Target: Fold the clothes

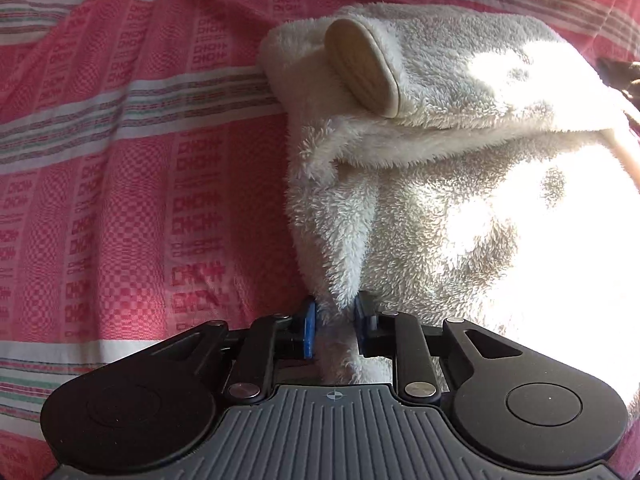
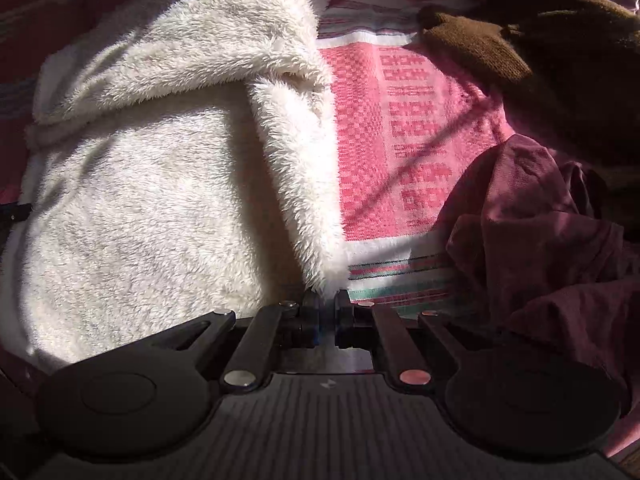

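Observation:
A white fleece garment (image 1: 440, 200) lies on a pink patterned sheet (image 1: 140, 160). Its sleeve with a ribbed cream cuff (image 1: 362, 68) is folded across the top. My left gripper (image 1: 335, 326) is shut on the garment's near left edge, with fleece between the blue pads. In the right wrist view the same white fleece garment (image 2: 160, 180) fills the left side, a folded flap running down its right edge. My right gripper (image 2: 328, 320) is shut on the near right corner of that flap.
A maroon garment (image 2: 540, 248) lies crumpled at the right on the pink sheet (image 2: 400, 140). A brown knitted garment (image 2: 500, 48) lies at the far right. Strong sunlight washes out the fleece's right part in the left wrist view.

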Motion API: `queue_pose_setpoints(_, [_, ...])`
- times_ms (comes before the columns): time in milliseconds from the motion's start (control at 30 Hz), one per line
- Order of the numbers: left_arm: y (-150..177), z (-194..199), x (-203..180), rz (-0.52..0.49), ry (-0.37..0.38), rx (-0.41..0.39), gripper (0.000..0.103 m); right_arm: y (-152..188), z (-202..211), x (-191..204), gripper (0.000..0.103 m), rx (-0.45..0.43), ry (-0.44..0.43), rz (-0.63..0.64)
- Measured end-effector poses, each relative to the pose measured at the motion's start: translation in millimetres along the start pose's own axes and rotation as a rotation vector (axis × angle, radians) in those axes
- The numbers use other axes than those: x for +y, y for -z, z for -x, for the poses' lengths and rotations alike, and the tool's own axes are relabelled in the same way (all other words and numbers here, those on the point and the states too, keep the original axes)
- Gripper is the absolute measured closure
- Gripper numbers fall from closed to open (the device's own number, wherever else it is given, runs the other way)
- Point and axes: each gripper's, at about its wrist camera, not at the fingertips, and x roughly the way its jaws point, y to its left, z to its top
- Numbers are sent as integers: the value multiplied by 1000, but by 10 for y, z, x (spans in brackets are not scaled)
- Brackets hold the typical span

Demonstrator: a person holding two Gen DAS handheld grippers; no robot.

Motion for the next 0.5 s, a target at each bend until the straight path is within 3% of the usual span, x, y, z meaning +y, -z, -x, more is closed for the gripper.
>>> queue_pose_setpoints(67, [18,54,-74,-6,-35,14,80,23,-14,-106,93,-6,-40,-47])
queue_pose_setpoints(100, [39,96,-105,-9,-43,17,67,22,-4,-89,87,-10,-45,-37])
queue_pose_setpoints(133, [84,163,-141,-16,-52,15,62,31,18,-65,81,-12,-42,-20])
queue_pose_setpoints(167, [150,232,-174,-23,-57,14,47,44,41,-43,70,-14,-41,-4])
queue_pose_setpoints(200, [221,298,-204,-30,-60,14,40,89,68,-45,63,-10,-48,8])
queue_pose_setpoints(433, [727,530,-299,12,-3,96,39,412,197,-75,56,34,-96,66])
queue_pose_setpoints(500, [819,537,-359,17,11,121,31,483,191,-71,54,50,-109,77])
